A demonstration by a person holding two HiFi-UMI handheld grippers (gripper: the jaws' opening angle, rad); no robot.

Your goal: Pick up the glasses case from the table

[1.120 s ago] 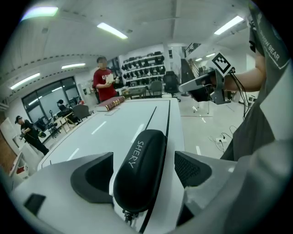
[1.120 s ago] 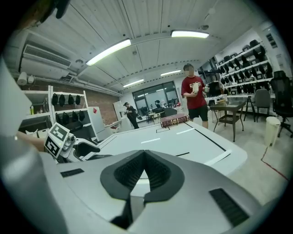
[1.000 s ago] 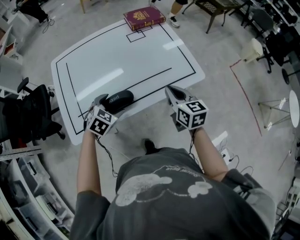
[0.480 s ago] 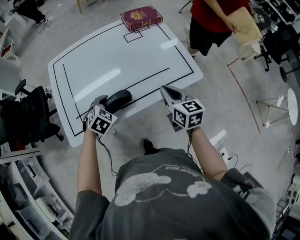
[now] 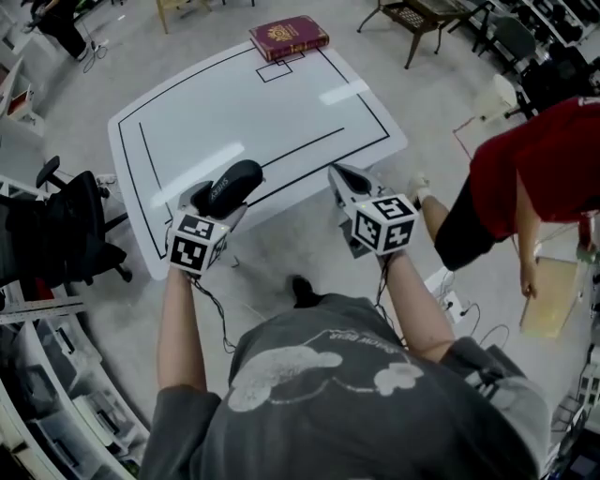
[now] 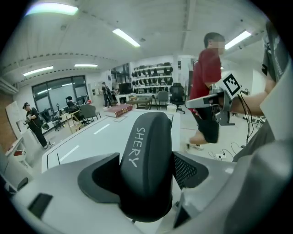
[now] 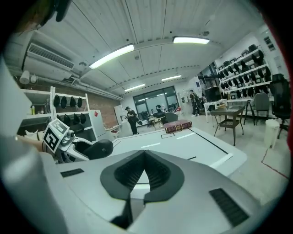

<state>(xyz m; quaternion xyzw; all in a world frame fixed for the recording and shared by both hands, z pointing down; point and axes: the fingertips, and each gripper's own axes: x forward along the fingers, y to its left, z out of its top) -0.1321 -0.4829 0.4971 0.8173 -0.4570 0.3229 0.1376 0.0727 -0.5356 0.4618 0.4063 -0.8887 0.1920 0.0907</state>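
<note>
The black glasses case (image 5: 230,185) with pale lettering is off the white table (image 5: 281,103), hanging over its near left edge. My left gripper (image 5: 217,204) is shut on it; in the left gripper view the case (image 6: 146,164) stands upright between the two pads, which press on its sides. My right gripper (image 5: 342,180) hovers by the table's near edge, right of the case, its jaws shut with nothing between them (image 7: 144,153). The right gripper view shows the case (image 7: 94,148) held up at the left.
A dark red book (image 5: 289,36) lies at the table's far edge. A person in a red shirt (image 5: 525,187) walks on the floor to the right of me. A black office chair (image 5: 56,234) stands on the left, a wooden chair (image 5: 422,19) beyond the table.
My left gripper has closed on the glasses case and lifted it off the table. The person in red has walked from the table's far right to just right of me.
</note>
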